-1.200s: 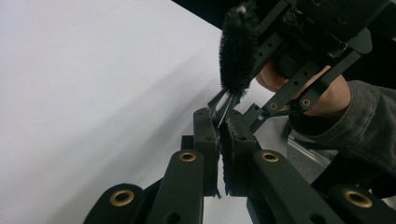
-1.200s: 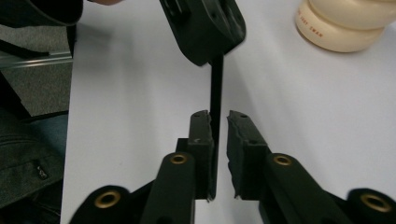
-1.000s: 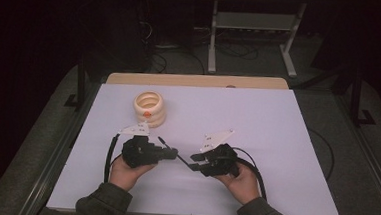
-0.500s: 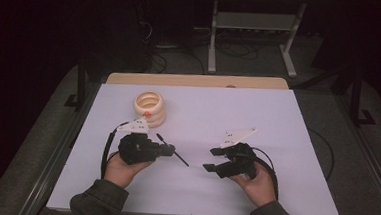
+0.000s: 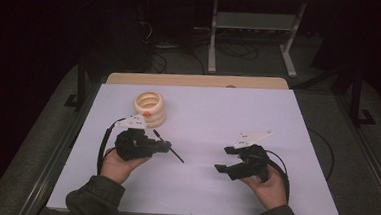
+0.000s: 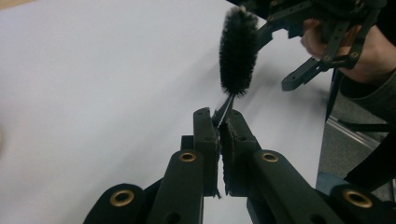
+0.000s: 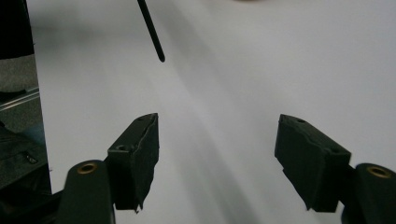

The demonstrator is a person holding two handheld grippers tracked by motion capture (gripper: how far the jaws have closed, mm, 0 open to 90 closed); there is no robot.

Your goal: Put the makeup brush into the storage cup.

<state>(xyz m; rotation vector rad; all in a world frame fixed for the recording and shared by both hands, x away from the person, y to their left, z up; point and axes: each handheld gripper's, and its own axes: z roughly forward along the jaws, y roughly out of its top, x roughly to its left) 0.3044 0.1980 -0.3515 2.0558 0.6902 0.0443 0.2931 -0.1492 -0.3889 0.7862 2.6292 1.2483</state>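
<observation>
A: Now that the two hands sit well apart on the white table (image 5: pixel 297 124), with bare sheet between them, the handover looks finished to me. A second ago the grippers were nose to nose in the middle, both at the brush.

B: Agreed. The right gripper (image 5: pixel 227 160) has drawn off toward the person's right, and its jaws have just been opening; in the right gripper view they stand wide with nothing between them, the tip of the brush hanging clear above the table ahead.

A: And the left gripper (image 5: pixel 165 145)?

B: Pressed together on the thin wire stem of the brush (image 6: pixel 238 49). In the left gripper view the pads pinch the wire just below the black bristles, which point out toward the other hand.

A: So the brush is held by the left alone, lifted a little off the sheet, near the cream stack of rings (image 5: pixel 149 106) behind it.

B: Yes. I'd judge the next step falls to the left hand, perhaps carrying the brush to those rings, though that is a guess.
</observation>
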